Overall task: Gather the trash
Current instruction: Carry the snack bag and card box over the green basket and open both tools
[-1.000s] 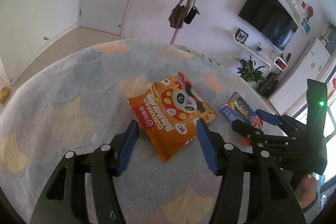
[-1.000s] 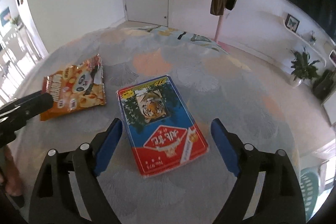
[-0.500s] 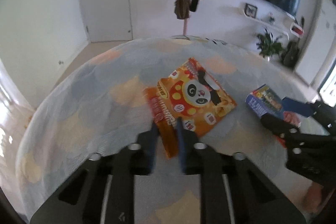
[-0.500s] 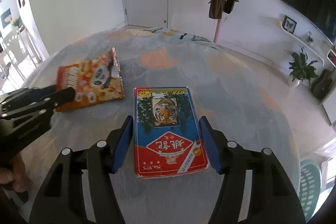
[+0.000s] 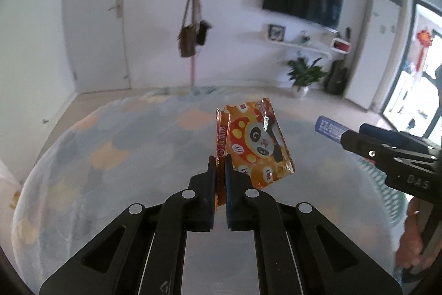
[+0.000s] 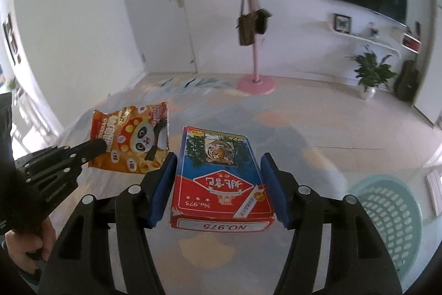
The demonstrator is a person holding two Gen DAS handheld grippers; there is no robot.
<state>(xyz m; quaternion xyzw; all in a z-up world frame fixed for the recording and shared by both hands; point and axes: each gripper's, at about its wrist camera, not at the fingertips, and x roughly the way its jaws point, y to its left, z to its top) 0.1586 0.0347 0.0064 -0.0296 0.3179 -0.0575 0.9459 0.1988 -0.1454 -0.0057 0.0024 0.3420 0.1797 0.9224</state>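
Left wrist view: my left gripper (image 5: 220, 173) has its jaws pinched almost all the way together on the edge of the crinkly orange snack bag with a panda face (image 5: 255, 145). The bag sticks out in front of the fingers toward 12 o'clock and flops over to about 1 o'clock. Its long side runs away from me. It hangs in the air above the round table with the pale blue and orange patterned cloth (image 5: 116, 156). At 3 o'clock I see my right gripper (image 5: 342, 133) poking in, with a blue edge of its box showing. Part of the light green plastic basket with holes (image 5: 386, 201) peeks out behind it, low at 4 o'clock.

Right wrist view: my right gripper (image 6: 218, 184) has its jaws set about half wide, one blue pad on each long side of the flat red and blue cardboard box with a tiger picture (image 6: 219, 176). The box points straight ahead to 12 o'clock, and it looks lifted off the table. The basket sits down at 4 o'clock, off the table edge. I think this hand is nearer to it, so the box should swing that way first.
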